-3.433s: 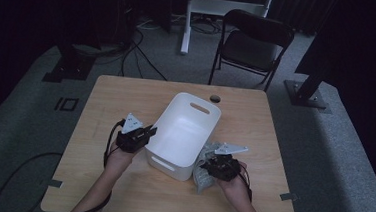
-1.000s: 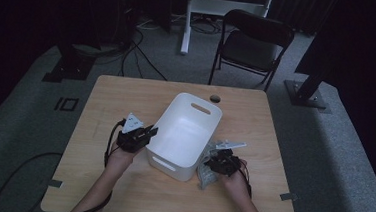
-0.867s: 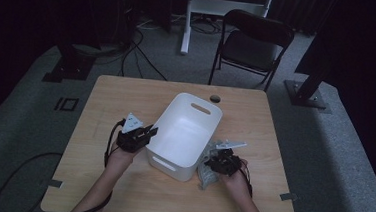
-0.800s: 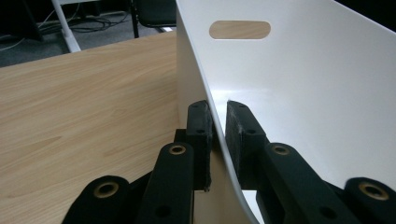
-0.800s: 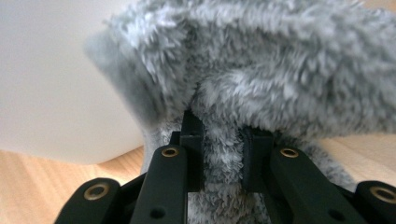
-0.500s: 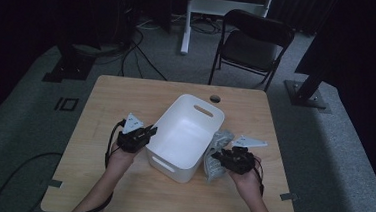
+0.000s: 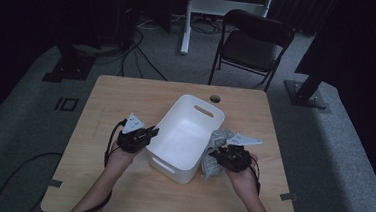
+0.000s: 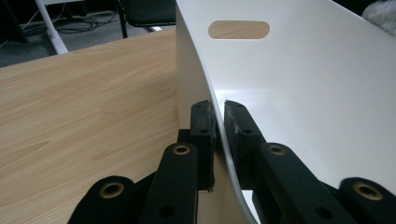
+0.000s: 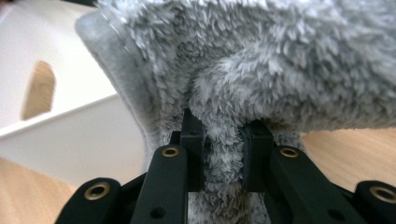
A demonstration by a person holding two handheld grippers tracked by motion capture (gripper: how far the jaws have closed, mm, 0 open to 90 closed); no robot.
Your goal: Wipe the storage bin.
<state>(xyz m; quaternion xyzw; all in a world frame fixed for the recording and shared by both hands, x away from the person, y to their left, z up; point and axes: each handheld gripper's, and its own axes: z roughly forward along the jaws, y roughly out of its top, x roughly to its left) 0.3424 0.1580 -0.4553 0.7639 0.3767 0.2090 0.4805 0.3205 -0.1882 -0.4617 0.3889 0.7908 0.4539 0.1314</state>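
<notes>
- My right gripper, clamped on the grey towel, has lifted it just beside the white bin.
- My left gripper stays pinched on the bin's wall; dropping in looks next.

Grey towel cut off by frame edges; folds hide jaw tips.

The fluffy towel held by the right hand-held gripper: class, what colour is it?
Grey. The towel shows best in the right gripper view, pinched in the right hand-held gripper.
</notes>
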